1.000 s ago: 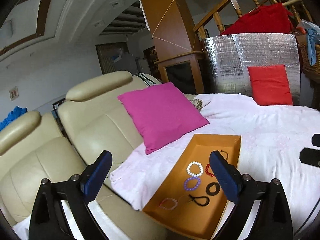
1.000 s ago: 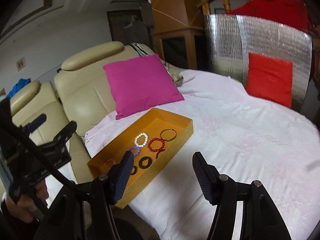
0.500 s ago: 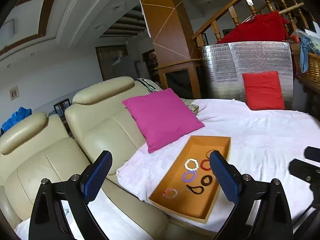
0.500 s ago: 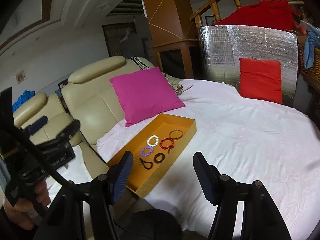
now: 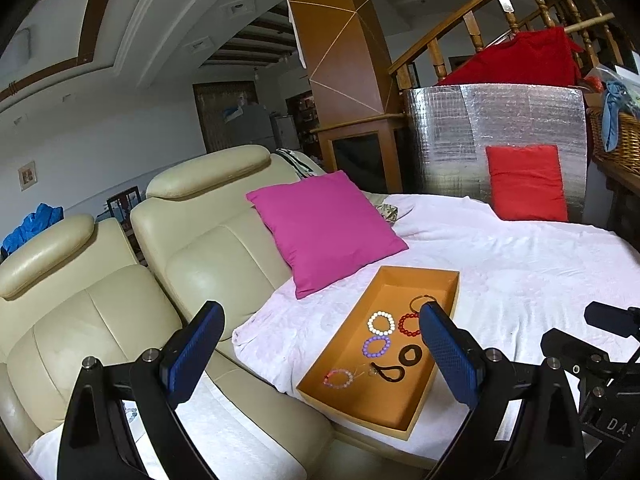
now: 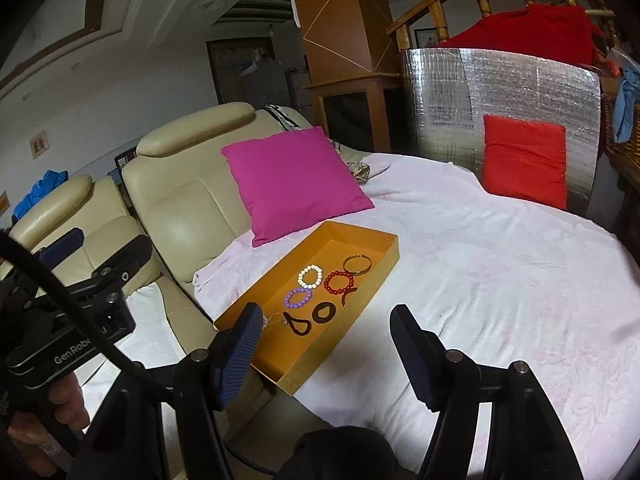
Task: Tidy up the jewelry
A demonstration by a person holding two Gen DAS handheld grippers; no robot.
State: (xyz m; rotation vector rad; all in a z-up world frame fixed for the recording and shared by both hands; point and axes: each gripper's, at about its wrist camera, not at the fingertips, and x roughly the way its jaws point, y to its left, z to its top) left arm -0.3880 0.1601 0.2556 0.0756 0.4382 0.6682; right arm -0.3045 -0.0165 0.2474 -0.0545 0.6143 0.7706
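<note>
Orange tray (image 5: 440, 276) on white-covered bed (image 6: 500, 264), beaded bracelets inside — white bracelet (image 5: 380, 323), purple bracelet (image 5: 376, 347), left hand-held gripper (image 5: 320, 356) and right hand-held gripper (image 6: 326, 354) both spread wide, holding nothing.

Your left gripper's finger (image 5: 448, 354) covers part of red bead bracelet (image 5: 409, 324) and tray (image 5: 356, 406) rim behind it; in right wrist view, finger (image 6: 240, 350) hides pink bracelet (image 6: 265, 321) almost wholly; small charm (image 5: 374, 371) beside black cord loop (image 5: 390, 372) too small to tell; your hand (image 6: 36, 420) cut off by left edge; both gripper bodies run off bottom edge.
</note>
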